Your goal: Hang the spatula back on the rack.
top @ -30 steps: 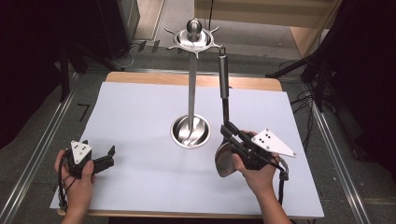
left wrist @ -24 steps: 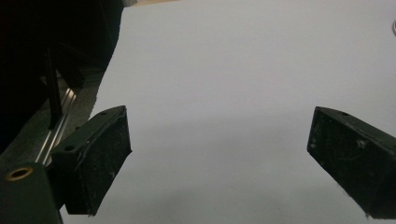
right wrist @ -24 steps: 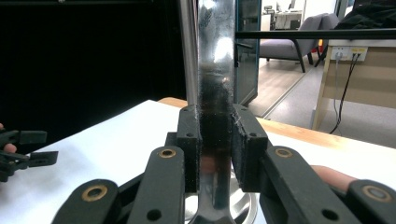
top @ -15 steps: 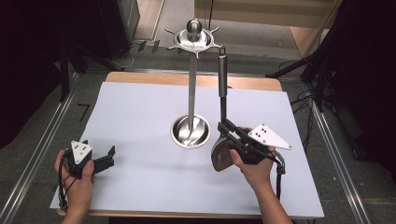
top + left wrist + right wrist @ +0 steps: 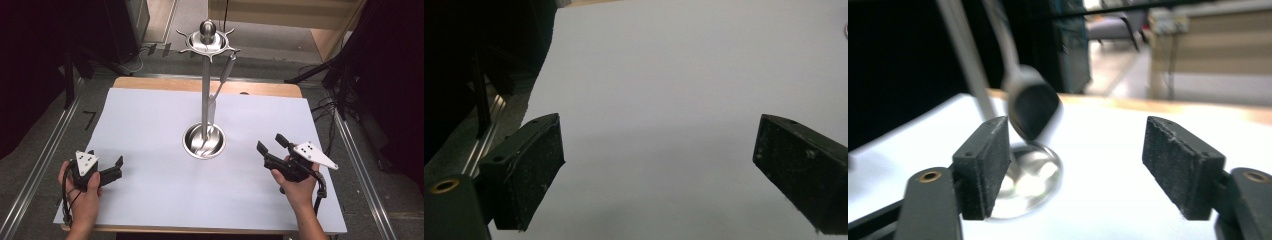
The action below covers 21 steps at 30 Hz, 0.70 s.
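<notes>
Bench [image 5: 150, 200] covered in a white sheet, wood edge showing at the far side. Steel stand [image 5: 205, 75] in the middle: round dish base [image 5: 204, 141], upright pole, hooked crown with a ball on top. A ladle [image 5: 223, 75] hangs from a hook on the crown's right side, tilted, its handle slanting down toward the pole. In the right gripper view the ladle's dark bowl [image 5: 1034, 110] is blurred, hanging above the shiny base [image 5: 1028, 180], beside the pole [image 5: 965, 55].

Left tool [image 5: 111, 170] at the near left of the bench, held in the left hand [image 5: 82, 192], jaws apart, nothing between them; left gripper view shows both pads [image 5: 526, 175] wide open over bare sheet. Well apart from the stand.

Right tool [image 5: 272, 147] at the near right, in the right hand [image 5: 297, 185], grey plate on top, jaws spread and pointing toward the stand, gripping nothing. Right gripper view: pads [image 5: 985, 165] open, the base and ladle farther off between and behind the left one. Not touching the ladle.
</notes>
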{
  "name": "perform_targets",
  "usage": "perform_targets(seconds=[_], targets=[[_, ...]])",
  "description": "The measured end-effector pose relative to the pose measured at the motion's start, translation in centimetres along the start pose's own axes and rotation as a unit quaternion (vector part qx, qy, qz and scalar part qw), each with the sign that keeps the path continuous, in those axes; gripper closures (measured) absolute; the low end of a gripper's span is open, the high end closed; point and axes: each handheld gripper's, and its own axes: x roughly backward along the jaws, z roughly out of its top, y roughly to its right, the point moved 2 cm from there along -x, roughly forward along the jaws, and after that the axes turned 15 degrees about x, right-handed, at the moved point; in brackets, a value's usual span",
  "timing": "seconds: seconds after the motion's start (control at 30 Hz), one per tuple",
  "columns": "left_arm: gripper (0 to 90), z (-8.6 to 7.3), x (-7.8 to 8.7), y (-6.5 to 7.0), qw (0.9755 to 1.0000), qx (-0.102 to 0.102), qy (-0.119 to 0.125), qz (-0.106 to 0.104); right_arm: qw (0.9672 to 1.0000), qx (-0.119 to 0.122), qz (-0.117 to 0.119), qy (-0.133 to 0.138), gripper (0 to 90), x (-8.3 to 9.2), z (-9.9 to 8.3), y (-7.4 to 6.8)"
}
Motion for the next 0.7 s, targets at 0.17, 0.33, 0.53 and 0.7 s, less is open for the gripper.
perform_targets(seconds=[0.17, 0.33, 0.53, 0.7], targets=[[6.7, 0.0, 0.0, 0.0, 1.0, -0.001, -0.001, 0.001, 0.9987, -0.017, -0.032, -0.036, 23.1, 0.4, -2.5, 2.4], [6.6, 0.0, 0.0, 0.0, 1.0, 0.001, 0.0, 0.001, 0.996, -0.025, -0.06, -0.062, 21.8, 0.7, -4.2, 4.0], [6.7, 0.0, 0.0, -0.1, 1.0, 0.004, 0.001, -0.002, 0.9916, -0.021, -0.087, -0.094, 21.5, 0.7, -5.7, 5.3], [6.6, 0.0, 0.0, 0.0, 1.0, 0.003, 0.001, 0.0, 0.988, -0.026, -0.098, -0.117, 18.7, 0.9, -6.7, 6.1]])
